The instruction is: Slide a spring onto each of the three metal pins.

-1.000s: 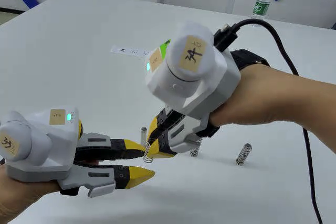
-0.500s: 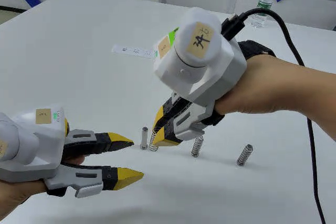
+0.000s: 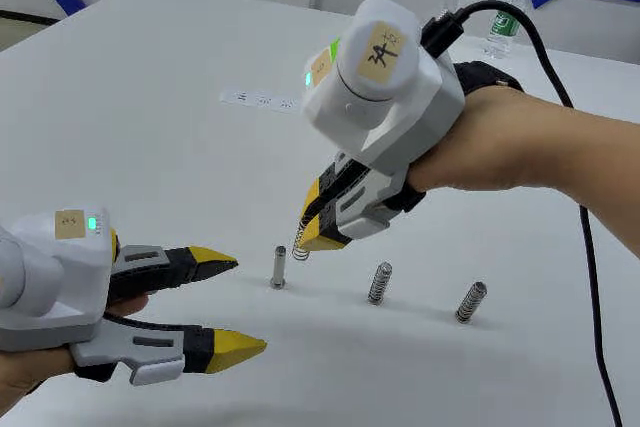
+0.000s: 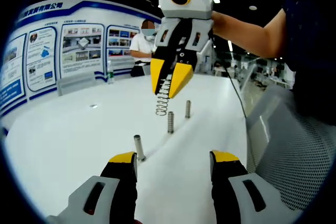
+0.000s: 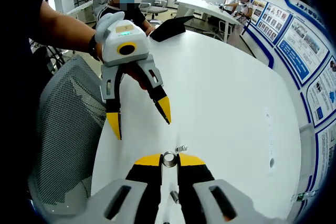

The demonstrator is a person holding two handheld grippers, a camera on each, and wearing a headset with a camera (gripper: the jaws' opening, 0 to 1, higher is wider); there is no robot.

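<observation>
Spring (image 3: pixel 300 244) number three is pinched at its upper end between the yellow tips of the right tongs (image 3: pixel 305 237), which are closed down to the width of the coil. The rest of the spring dangles free below them. Its lower end hangs in the air just beside the top of the bare pin (image 3: pixel 279 267), on the side toward the other two pins, and is not yet threaded on.

The bare pin stands upright on the white bench (image 3: pixel 150 127). Beyond it in the same row, a second pin (image 3: pixel 379 283) and a third (image 3: pixel 470 301) each already wear a spring.

The left tongs (image 3: pixel 245 304) sit near the bare pin on the person's side, spread wide with nothing between them, tips pointing toward the pin.

Well behind the bare pin lie a white paper strip (image 3: pixel 258 99) and, at the far edge, a water bottle (image 3: pixel 508 9).
</observation>
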